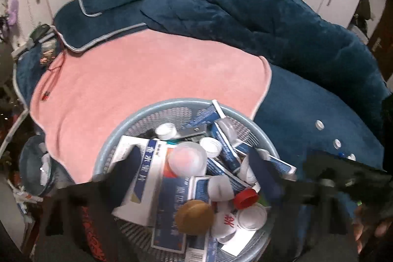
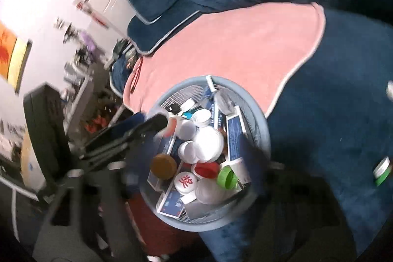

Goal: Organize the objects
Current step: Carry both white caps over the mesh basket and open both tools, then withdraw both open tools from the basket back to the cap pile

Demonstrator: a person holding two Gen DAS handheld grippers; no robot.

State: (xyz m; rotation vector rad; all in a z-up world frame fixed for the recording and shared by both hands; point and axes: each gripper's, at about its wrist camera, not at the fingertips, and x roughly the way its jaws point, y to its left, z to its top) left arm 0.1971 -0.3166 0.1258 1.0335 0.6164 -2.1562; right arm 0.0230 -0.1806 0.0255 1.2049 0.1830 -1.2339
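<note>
Blue mesh basket [image 1: 113, 139] is seen at the near edge of the bed, partly on the pink towel [image 1: 147, 70], and is packed w/ blue-white med boxes [image 1: 145, 171], tubes and assorted caps: brown lid [image 1: 195, 217], red cap [image 1: 245, 198], white cap w/ red character [image 1: 227, 222], clear round lid [image 1: 188, 158]. A green cap [image 2: 227, 178] is shown in right wrist view only.

Left gripper [image 1: 194, 163] is held directly over the basket, fingers spread wide either side of the pile, nothing between them — judged released and empty. Right gripper [image 2: 196, 156] is also over the basket; its fingers are blurred dark shapes flanking the contents, apparently apart w/ nothing clamped, though blur makes this less certain.

Key relation: loose caps [image 1: 319, 125] are left lying on the dark blue blanket [image 1: 307, 114], off to the right of the basket and well apart from it, in a rough row running toward the near right. A green-white jar or cap [image 2: 382, 170] is seen at far right in right wrist view, also on the blanket. These strays lie on the right gripper's side, so the right hand is judged nearer; a rightward reach away from the basket would be needed. No long axis to align on — round items, so any approach angle should serve. Soft plush under them may let caps sink or tip when pinched.
</note>
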